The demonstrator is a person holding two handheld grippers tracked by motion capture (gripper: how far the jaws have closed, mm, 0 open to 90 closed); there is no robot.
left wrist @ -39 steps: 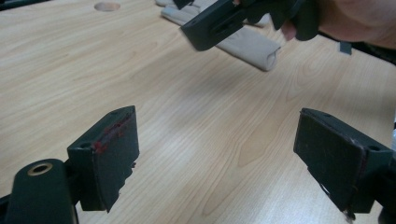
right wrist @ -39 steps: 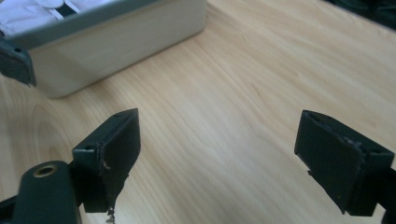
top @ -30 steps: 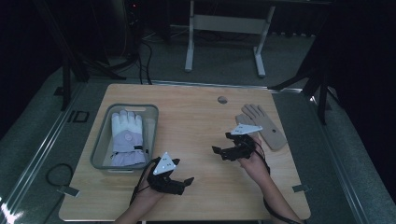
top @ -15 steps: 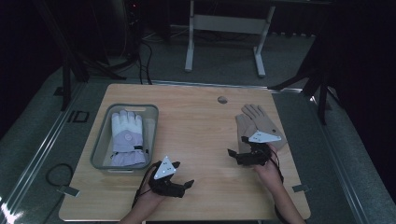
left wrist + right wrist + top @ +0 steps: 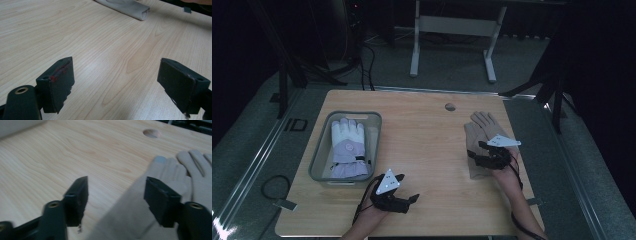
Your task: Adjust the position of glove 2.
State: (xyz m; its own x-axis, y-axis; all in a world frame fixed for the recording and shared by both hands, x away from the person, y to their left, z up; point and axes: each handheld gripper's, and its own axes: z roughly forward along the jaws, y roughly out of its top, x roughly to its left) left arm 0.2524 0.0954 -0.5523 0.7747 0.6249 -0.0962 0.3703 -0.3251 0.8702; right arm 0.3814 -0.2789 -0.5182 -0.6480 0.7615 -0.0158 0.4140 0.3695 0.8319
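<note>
A tan glove (image 5: 482, 128) lies flat on the wooden table at the right, fingers pointing away from me. My right gripper (image 5: 474, 156) hangs low over its cuff end. In the right gripper view the jaws (image 5: 116, 185) straddle the tan glove's (image 5: 130, 217) left edge; they have just been closing, and the pads stand apart from the cloth. My left gripper (image 5: 411, 198) rests open near the table's front edge, with bare wood between its jaws (image 5: 116, 68). A white and lavender glove (image 5: 347, 146) lies in a grey basket (image 5: 319, 150) at the left.
A round hole (image 5: 450, 106) sits in the tabletop near the far edge, also in the right gripper view (image 5: 151, 133). The tan glove's cuff (image 5: 130, 8) lies ahead of the left gripper. A metal frame (image 5: 452, 25) stands on the floor beyond the table.
My right gripper has moved to the right, over the tan glove's cuff end, and its jaws stand narrower. The left gripper has stayed where it was.
</note>
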